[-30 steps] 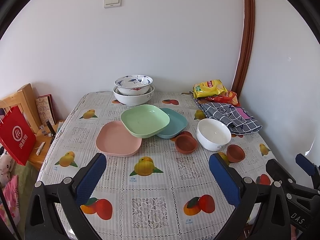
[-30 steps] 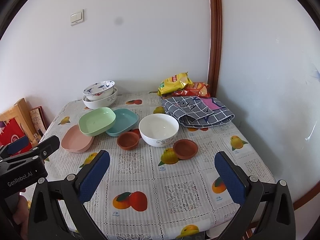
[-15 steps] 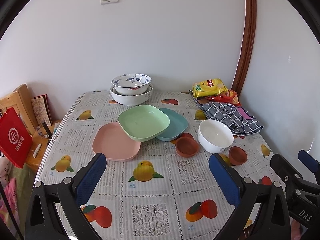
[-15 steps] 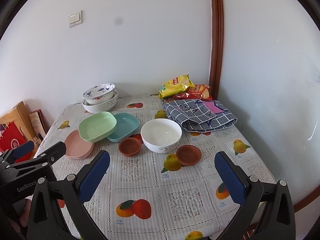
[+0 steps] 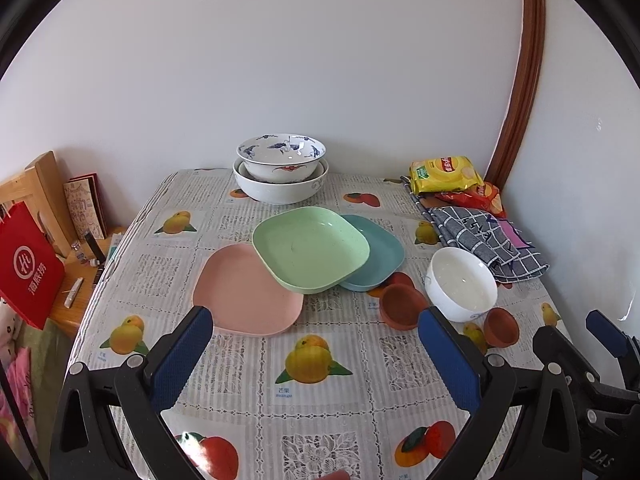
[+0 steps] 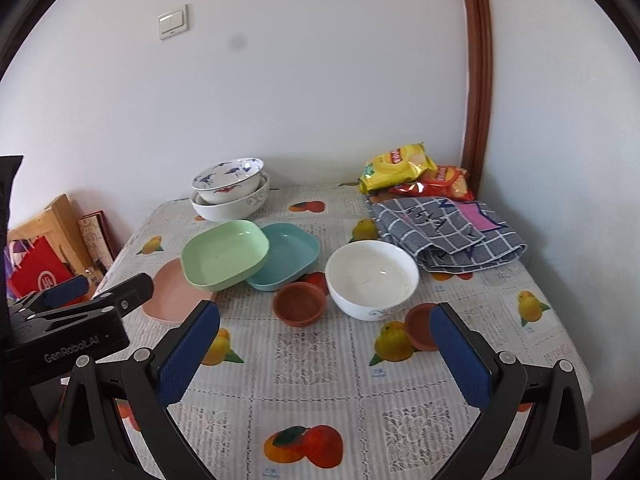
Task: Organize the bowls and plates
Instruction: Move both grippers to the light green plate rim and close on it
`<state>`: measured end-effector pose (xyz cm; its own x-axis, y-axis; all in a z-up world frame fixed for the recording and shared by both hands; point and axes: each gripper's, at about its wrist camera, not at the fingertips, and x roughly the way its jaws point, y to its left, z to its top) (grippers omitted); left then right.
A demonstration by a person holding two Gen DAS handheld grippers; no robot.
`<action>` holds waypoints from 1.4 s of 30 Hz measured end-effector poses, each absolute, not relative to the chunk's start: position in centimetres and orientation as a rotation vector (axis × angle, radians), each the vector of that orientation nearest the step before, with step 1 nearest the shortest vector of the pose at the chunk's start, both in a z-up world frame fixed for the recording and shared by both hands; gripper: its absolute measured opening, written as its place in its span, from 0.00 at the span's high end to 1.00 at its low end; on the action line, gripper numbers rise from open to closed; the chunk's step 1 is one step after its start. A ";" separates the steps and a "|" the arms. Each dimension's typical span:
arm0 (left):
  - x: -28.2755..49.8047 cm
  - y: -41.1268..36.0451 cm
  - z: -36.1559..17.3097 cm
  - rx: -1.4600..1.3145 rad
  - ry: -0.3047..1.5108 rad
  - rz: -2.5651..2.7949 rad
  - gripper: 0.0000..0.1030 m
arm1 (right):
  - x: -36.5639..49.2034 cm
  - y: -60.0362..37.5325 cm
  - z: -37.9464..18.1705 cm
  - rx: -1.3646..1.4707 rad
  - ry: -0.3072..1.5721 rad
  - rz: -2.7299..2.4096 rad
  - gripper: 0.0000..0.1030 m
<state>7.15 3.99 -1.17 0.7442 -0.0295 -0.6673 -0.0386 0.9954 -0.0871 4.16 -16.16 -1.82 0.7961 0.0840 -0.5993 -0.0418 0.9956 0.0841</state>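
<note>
A green square plate [image 5: 310, 250] leans on a pink plate [image 5: 244, 300] and a teal plate [image 5: 380, 256] mid-table. A white bowl [image 5: 460, 282] and two small brown bowls [image 5: 402, 306] [image 5: 500, 326] stand to their right. A blue-patterned bowl [image 5: 280, 156] sits in a larger white bowl [image 5: 280, 188] at the back. My left gripper [image 5: 316, 348] is open and empty above the near table. My right gripper [image 6: 324, 344] is open and empty, facing the white bowl [image 6: 370, 276] and the brown bowls [image 6: 298, 302] [image 6: 420, 326]. The green plate also shows in the right wrist view [image 6: 222, 254].
A folded grey checked cloth [image 5: 486, 240] and snack bags [image 5: 444, 174] lie at the back right by the wall. A wooden chair [image 5: 36, 196] with a red bag [image 5: 28, 264] stands left of the table. The fruit-print tablecloth [image 5: 320, 420] covers the table.
Both grippers have moved forward and closer to the dishes, so the table looks nearer. Both stay open. No dish has moved.
</note>
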 end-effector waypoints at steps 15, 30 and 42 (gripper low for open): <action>12.9 7.6 -4.2 -0.140 0.805 0.051 0.02 | 11.1 -12.9 -3.9 0.020 0.713 0.085 0.00; 18.2 11.6 -8.2 -0.179 0.887 0.096 0.22 | 17.7 -11.0 -7.1 0.022 0.802 0.107 0.12; 22.6 11.6 -10.1 -0.191 0.919 0.083 0.34 | 22.3 -9.0 -9.3 -0.027 0.850 0.147 0.25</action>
